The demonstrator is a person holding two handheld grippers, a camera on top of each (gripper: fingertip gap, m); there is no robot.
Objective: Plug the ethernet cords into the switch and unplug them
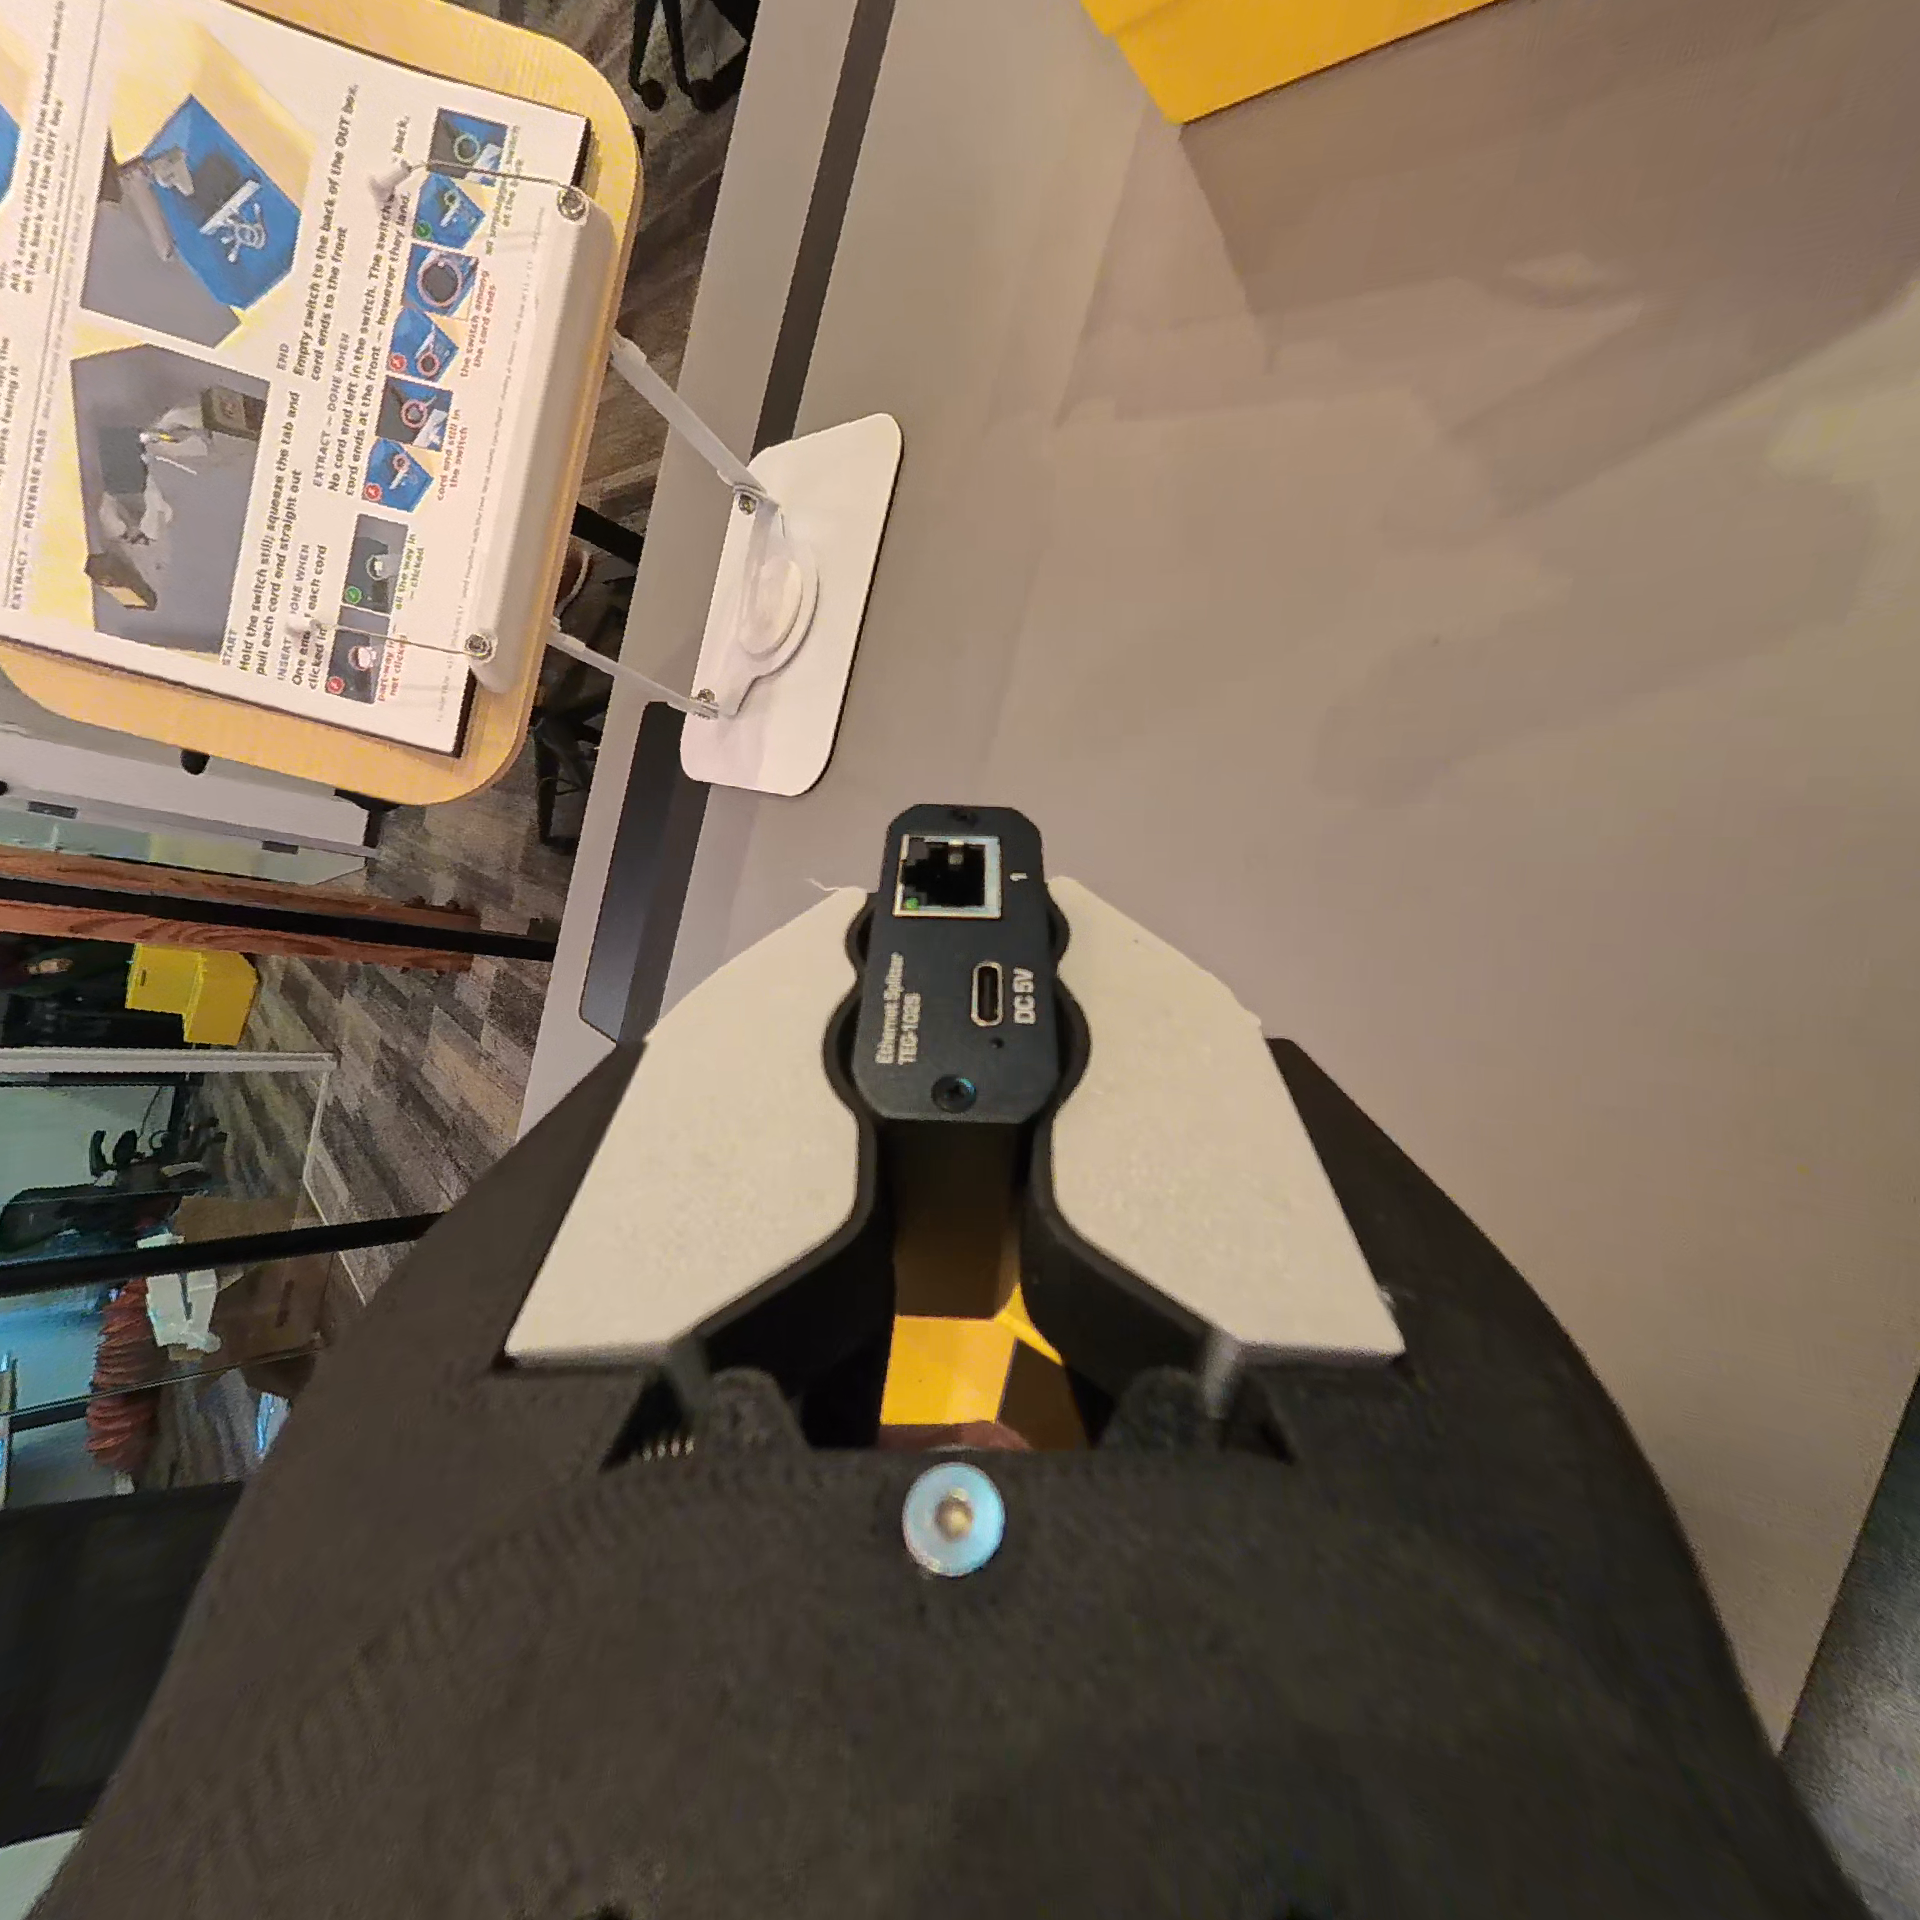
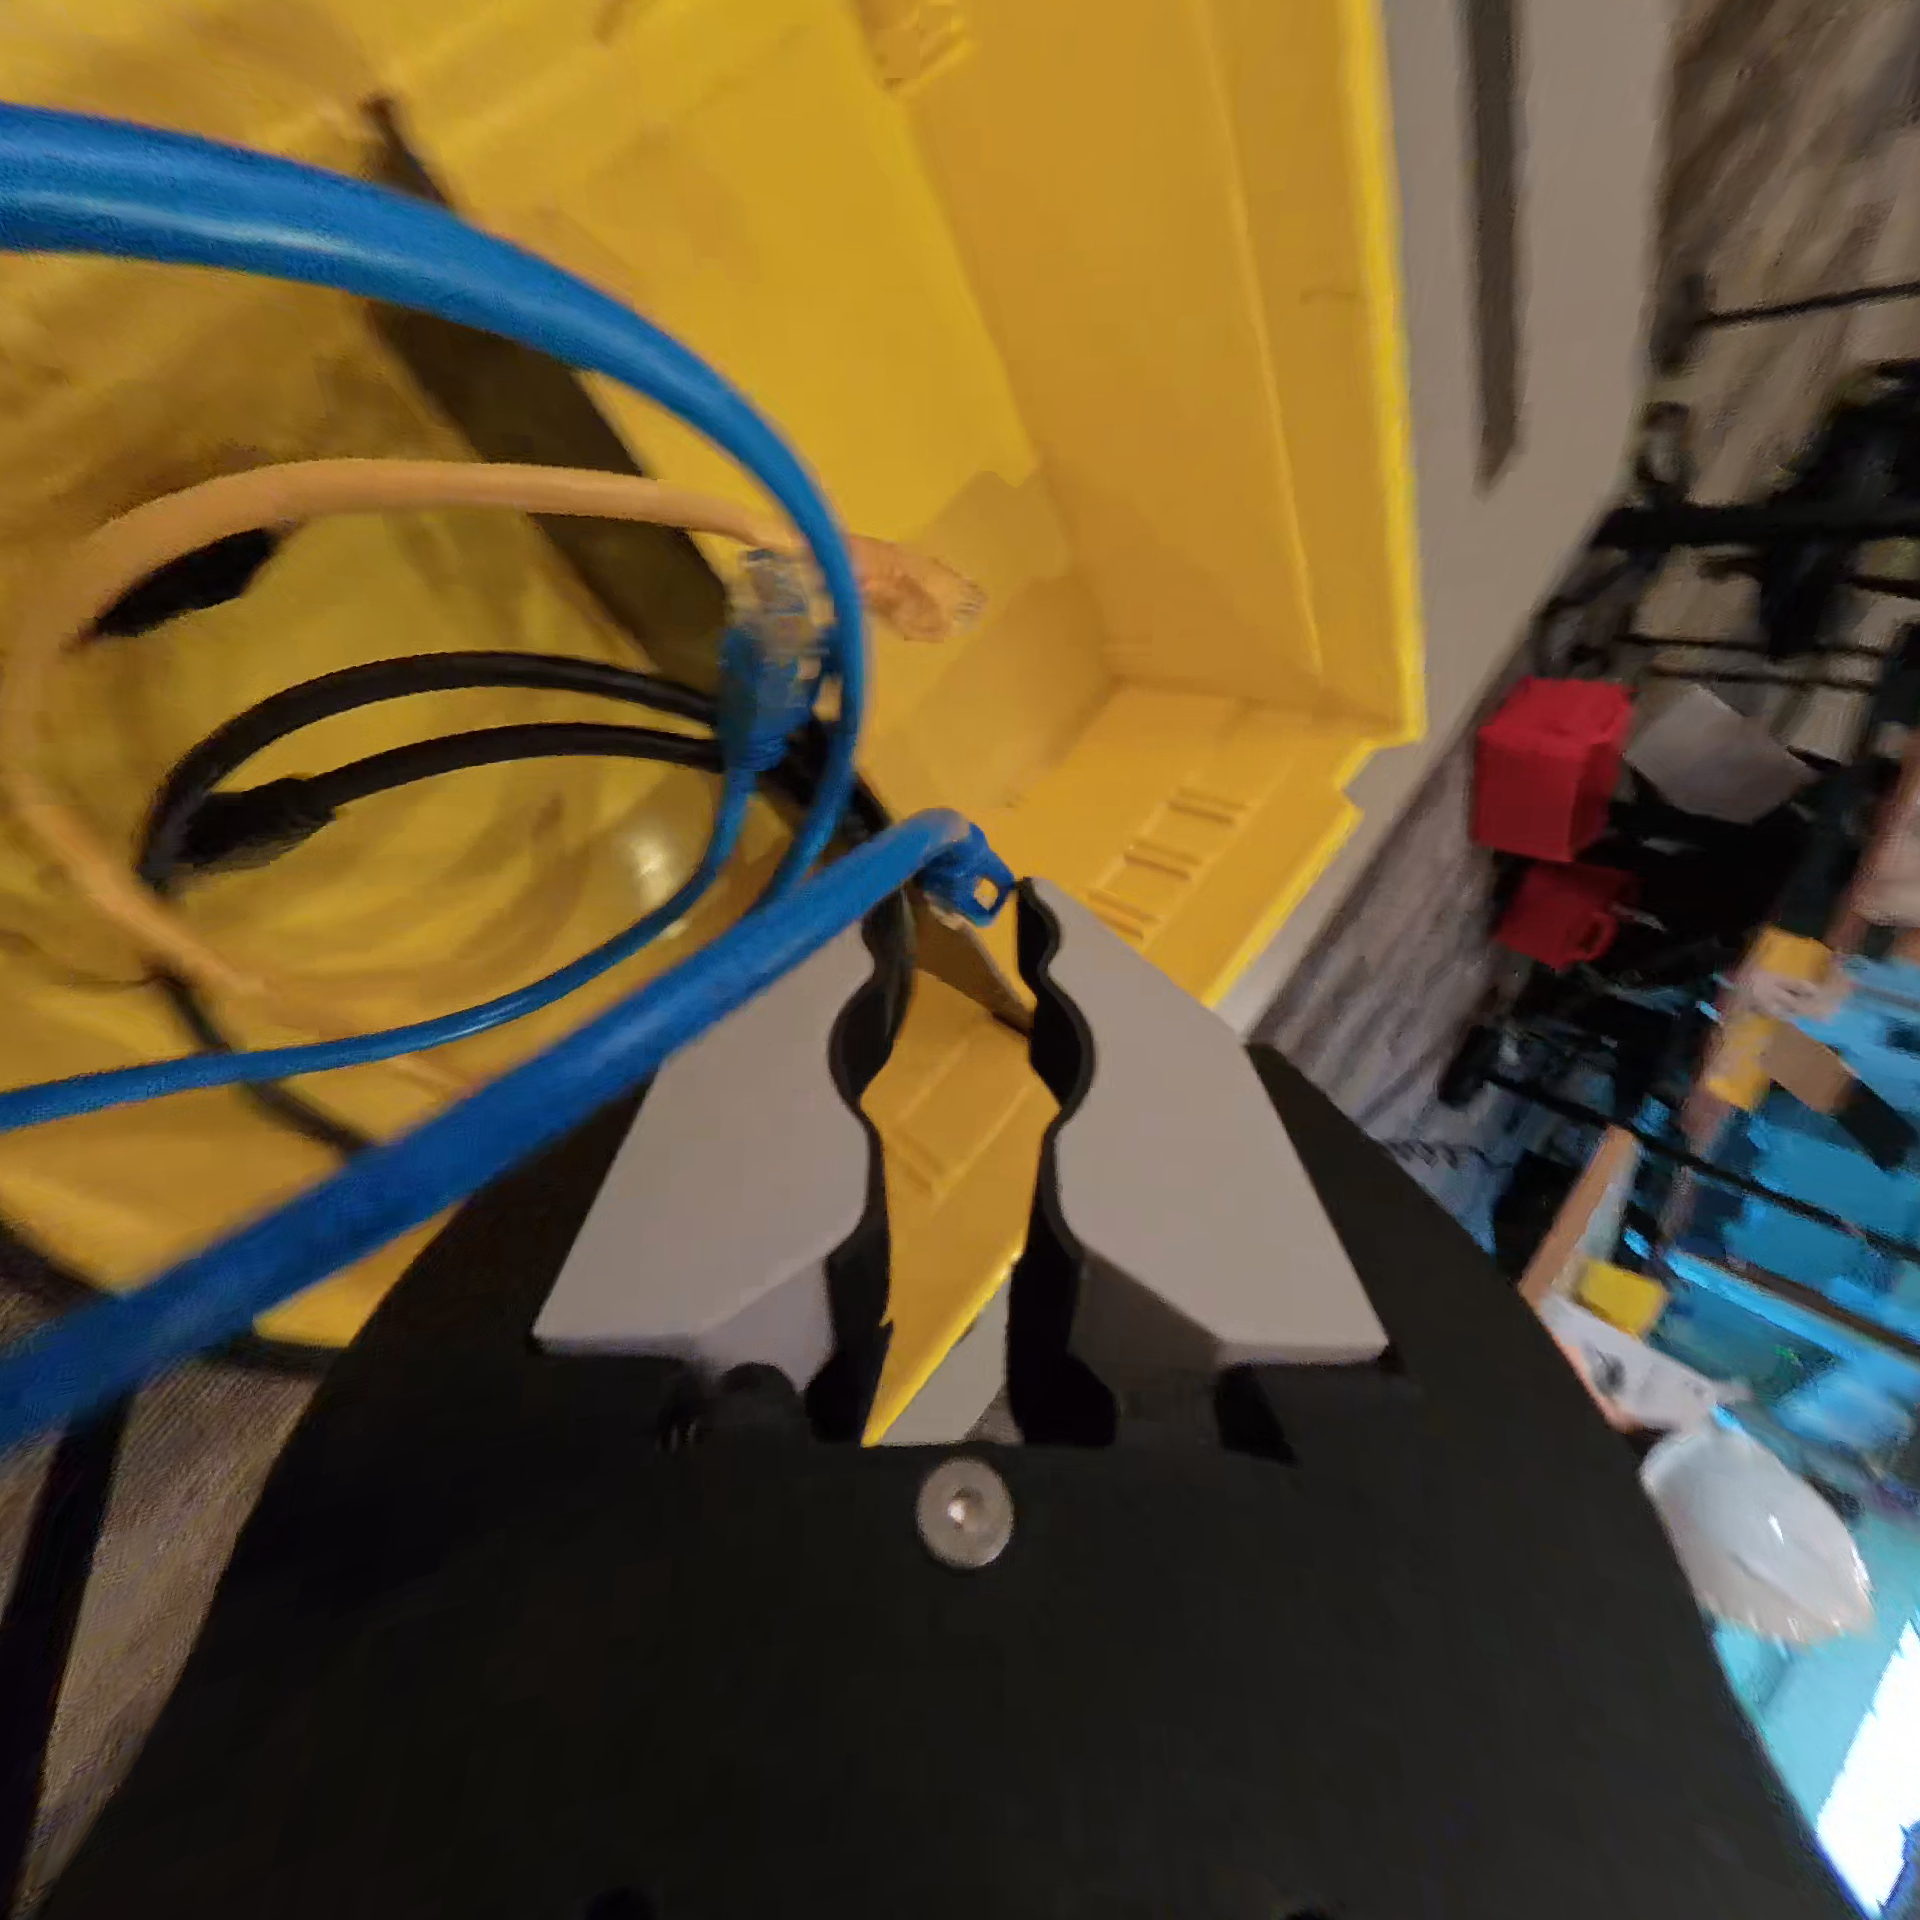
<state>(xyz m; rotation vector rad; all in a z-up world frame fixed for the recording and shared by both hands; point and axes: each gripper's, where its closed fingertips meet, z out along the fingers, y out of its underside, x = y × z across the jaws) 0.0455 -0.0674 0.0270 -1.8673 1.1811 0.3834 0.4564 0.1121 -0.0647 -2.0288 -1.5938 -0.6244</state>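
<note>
We find the left gripper (image 1: 961, 961) clamped on the small black metal switch (image 1: 961, 987), held above the grey desk (image 1: 1455, 623) near its left edge. The right gripper (image 2: 961, 914) pinches the blue ethernet cord (image 2: 416, 1143) by its tips, over the yellow plastic bin (image 2: 1143, 416).

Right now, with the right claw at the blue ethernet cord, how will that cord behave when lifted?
The blue ethernet cord looks floppy: it hangs in loose loops. It probably drags its free plug along, and may snag the beige cord it crosses.

Black switch (image 1: 961, 977), blue cord (image 2: 436, 1122), yellow bin (image 2: 1039, 312)
</note>
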